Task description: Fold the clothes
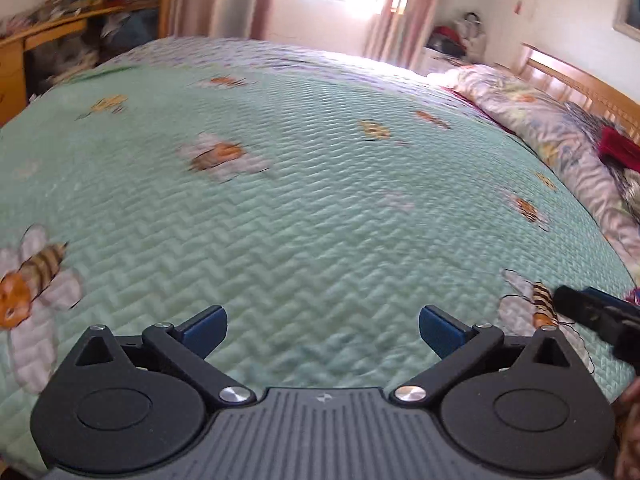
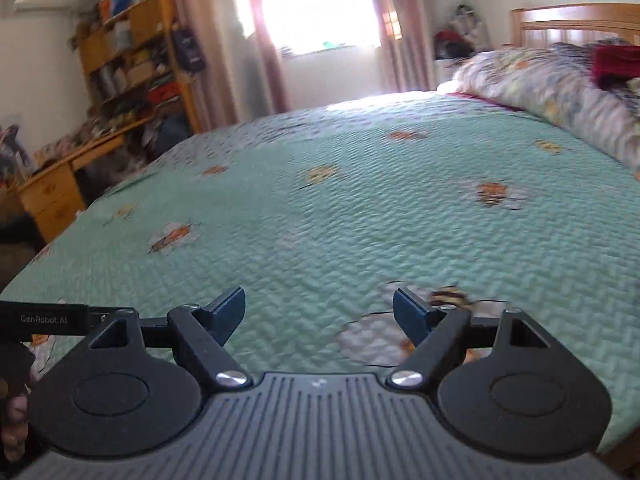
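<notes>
**Both grippers spread above the quilt**

The left gripper and right gripper hold nothing, fingers wide apart over the green quilt. A red garment lies on the bedding at upper right.

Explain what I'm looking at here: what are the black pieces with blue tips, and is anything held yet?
Each picture comes from a camera riding on a hand-held two-finger gripper. The left gripper and right gripper both stand open over the mint-green quilted bedspread with bee prints, holding nothing. The blue tips are the finger pads. The other gripper's black body shows at the left view's right edge. A rumpled floral duvet with a dark red cloth on it lies by the wooden headboard. No garment lies within reach.
</notes>
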Motion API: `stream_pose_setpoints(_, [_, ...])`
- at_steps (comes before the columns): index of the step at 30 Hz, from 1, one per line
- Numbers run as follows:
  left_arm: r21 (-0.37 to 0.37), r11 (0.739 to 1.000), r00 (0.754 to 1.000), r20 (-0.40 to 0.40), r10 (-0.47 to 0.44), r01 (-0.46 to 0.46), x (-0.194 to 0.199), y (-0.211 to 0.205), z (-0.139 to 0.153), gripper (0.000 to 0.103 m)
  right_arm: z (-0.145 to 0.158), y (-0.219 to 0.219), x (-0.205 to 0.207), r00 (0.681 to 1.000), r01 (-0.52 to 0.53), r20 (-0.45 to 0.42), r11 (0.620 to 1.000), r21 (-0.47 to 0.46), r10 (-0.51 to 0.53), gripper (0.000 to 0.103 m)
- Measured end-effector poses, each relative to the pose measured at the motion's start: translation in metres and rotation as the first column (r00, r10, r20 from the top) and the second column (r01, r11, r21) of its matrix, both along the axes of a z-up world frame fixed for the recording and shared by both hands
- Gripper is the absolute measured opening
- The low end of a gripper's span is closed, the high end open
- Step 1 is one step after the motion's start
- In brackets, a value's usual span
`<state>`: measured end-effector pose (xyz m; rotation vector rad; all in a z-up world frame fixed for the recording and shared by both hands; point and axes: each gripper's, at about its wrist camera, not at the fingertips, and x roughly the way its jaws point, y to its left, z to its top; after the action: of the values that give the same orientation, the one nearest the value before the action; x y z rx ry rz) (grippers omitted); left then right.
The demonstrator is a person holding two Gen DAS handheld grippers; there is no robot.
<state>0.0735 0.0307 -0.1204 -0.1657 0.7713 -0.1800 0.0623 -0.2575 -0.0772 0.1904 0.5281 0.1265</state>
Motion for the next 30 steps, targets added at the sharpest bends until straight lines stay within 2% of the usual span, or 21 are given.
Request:
stream_pose_setpoints(3, [-0.004, 0.998, 0.998, -0.03, 0.062, -0.062, -0.004, 0.028, -0.004, 0.102, 0.003, 0.068, -0.002, 0.994, -0.107, -0.031, 0.994, -0.035, 0.106, 0.082])
stream_pose_setpoints(5, [0.053, 0.993, 0.994, -0.035, 0.108, -0.106, -0.008, 0.039, -0.007, 0.102, 0.001, 0.096, -0.005, 0.988, -0.146, -0.061, 0.989, -0.039, 0.143, 0.082])
stream_pose_setpoints(7, [0.116, 0.983, 0.989, -0.012, 0.148, -0.145, -0.013, 0.048, -0.007, 0.102, -0.001, 0.11, -0.011, 0.982, -0.173, -0.085, 0.985, -0.027, 0.17, 0.082])
stream_pose_setpoints(11, [0.151, 0.961, 0.973, 0.039, 0.229, -0.232, -0.03, 0.066, -0.004, 0.102, -0.007, 0.122, -0.018, 0.971, -0.199, -0.129, 0.98, 0.014, 0.199, 0.082])
stream_pose_setpoints(15, [0.245, 0.911, 0.943, 0.129, 0.308, -0.331, -0.04, 0.066, 0.008, 0.102, -0.007, 0.127, -0.025, 0.97, -0.2, -0.139, 0.98, 0.0, 0.198, 0.082])
stream_pose_setpoints(19, [0.39, 0.826, 0.913, 0.184, 0.364, -0.408, -0.041, 0.052, 0.02, 0.102, -0.004, 0.126, -0.028, 0.974, -0.192, -0.124, 0.981, -0.017, 0.189, 0.082])
stream_pose_setpoints(22, [0.465, 0.795, 0.921, 0.2, 0.335, -0.39, -0.047, 0.037, 0.024, 0.102, 0.0, 0.12, -0.033, 0.977, -0.182, -0.113, 0.983, -0.004, 0.181, 0.082])
stream_pose_setpoints(24, [0.46, 0.809, 0.93, 0.191, 0.313, -0.367, -0.053, 0.031, 0.026, 0.102, 0.001, 0.117, -0.036, 0.978, -0.18, -0.108, 0.984, 0.006, 0.179, 0.082])
stream_pose_setpoints(28, [0.389, 0.873, 0.954, 0.175, 0.242, -0.293, -0.065, 0.024, 0.035, 0.102, 0.004, 0.113, -0.046, 0.98, -0.177, -0.096, 0.984, 0.003, 0.176, 0.082])
stream_pose_setpoints(30, [0.369, 0.884, 0.955, 0.185, 0.232, -0.286, -0.07, 0.022, 0.04, 0.102, 0.006, 0.111, -0.052, 0.981, -0.175, -0.089, 0.985, 0.001, 0.175, 0.082])
